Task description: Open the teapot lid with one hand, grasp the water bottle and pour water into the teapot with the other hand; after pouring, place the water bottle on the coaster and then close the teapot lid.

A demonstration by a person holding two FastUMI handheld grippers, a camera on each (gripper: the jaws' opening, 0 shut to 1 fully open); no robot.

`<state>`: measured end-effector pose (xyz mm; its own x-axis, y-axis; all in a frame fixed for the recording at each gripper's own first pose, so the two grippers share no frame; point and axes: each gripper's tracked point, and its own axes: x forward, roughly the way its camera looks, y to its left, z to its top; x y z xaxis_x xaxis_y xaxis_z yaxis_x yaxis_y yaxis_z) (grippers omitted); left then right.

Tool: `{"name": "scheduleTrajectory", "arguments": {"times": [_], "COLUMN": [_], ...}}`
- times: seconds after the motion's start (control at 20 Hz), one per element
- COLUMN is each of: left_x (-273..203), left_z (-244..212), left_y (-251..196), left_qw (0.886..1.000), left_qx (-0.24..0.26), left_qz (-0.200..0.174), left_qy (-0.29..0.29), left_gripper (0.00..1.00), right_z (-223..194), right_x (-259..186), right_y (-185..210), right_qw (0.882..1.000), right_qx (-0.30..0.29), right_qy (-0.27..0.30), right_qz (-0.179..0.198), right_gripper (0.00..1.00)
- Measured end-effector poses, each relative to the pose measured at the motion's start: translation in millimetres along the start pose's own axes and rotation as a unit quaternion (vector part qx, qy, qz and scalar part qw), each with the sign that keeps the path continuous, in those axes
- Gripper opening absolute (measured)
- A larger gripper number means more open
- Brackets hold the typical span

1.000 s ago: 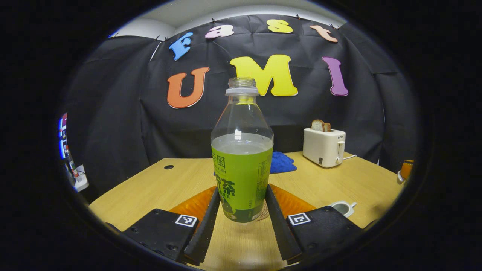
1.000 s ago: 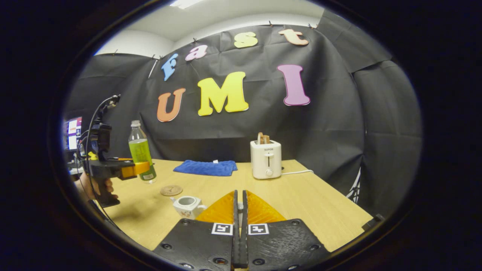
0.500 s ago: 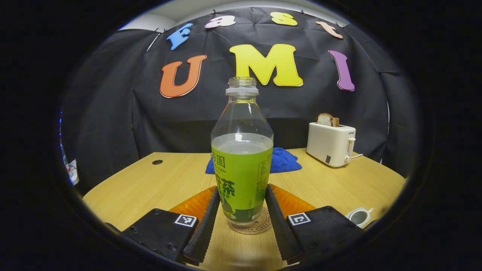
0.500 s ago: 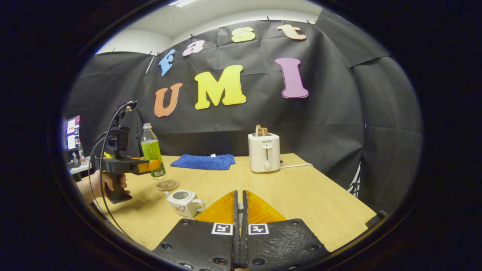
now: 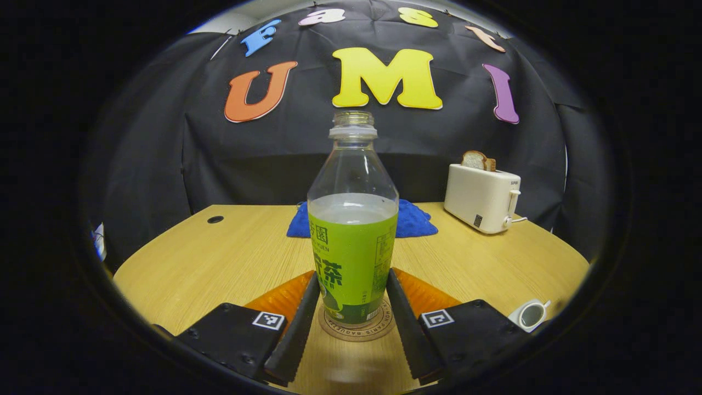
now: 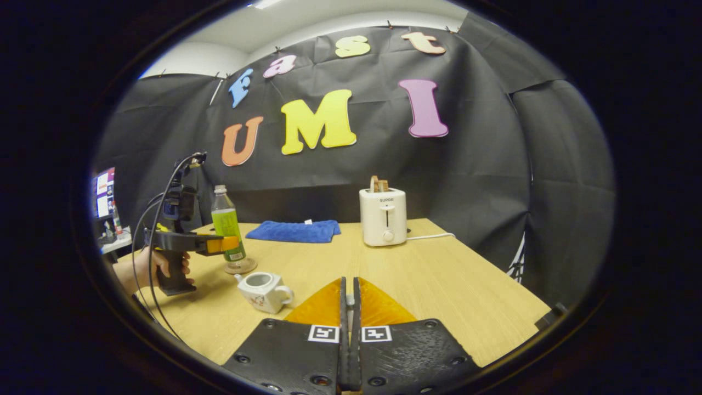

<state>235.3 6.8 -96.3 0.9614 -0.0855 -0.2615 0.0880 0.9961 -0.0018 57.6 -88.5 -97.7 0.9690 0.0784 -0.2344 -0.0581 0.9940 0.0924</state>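
Observation:
A clear water bottle (image 5: 352,247) with a green label and no cap stands upright on the round cork coaster (image 5: 356,331). My left gripper (image 5: 352,274) is shut on its lower half, one finger on each side. In the right gripper view a hand holds that left gripper (image 6: 222,244) around the bottle (image 6: 226,227) on the coaster (image 6: 241,267). The white teapot (image 6: 263,291) sits lidless just in front of it, and it is also at the lower right of the left gripper view, teapot (image 5: 529,314). My right gripper (image 6: 349,281) is shut above the table, with a small pale piece of the lid pinched between its fingers.
A white toaster (image 6: 383,216) holding a bread slice stands at the back, its cord running right. A folded blue cloth (image 6: 293,230) lies behind the bottle. The wooden table (image 6: 439,285) ends at the black cloth wall. A screen (image 6: 104,192) glows at far left.
My left gripper has carried the bottle forward and down onto the coaster. The right gripper stays shut and has drifted slightly.

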Motion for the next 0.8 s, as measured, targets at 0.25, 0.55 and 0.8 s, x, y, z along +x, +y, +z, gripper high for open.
{"name": "scheduleTrajectory", "arguments": {"times": [0.25,0.55,0.8], "left_x": [0.9,-6.8,-18.5], "left_z": [-2.9,-4.6,-10.8], "left_y": [1.4,-1.3,7.9], "left_qw": [1.000,1.000,1.000], "left_qx": [0.001,0.003,0.004], "left_qz": [0.003,-0.001,0.016], "left_qy": [0.007,0.016,0.025], "left_gripper": [0.78,1.00,1.00], "right_z": [-1.2,-1.8,4.4], "right_x": [-1.0,-2.8,-4.3], "right_y": [-3.1,-0.7,7.3], "right_qw": [1.000,1.000,1.000], "right_qx": [0.000,-0.007,-0.009], "right_qy": [0.002,0.004,-0.002], "right_qz": [-0.005,-0.009,-0.002], "right_gripper": [0.00,0.00,0.00]}}
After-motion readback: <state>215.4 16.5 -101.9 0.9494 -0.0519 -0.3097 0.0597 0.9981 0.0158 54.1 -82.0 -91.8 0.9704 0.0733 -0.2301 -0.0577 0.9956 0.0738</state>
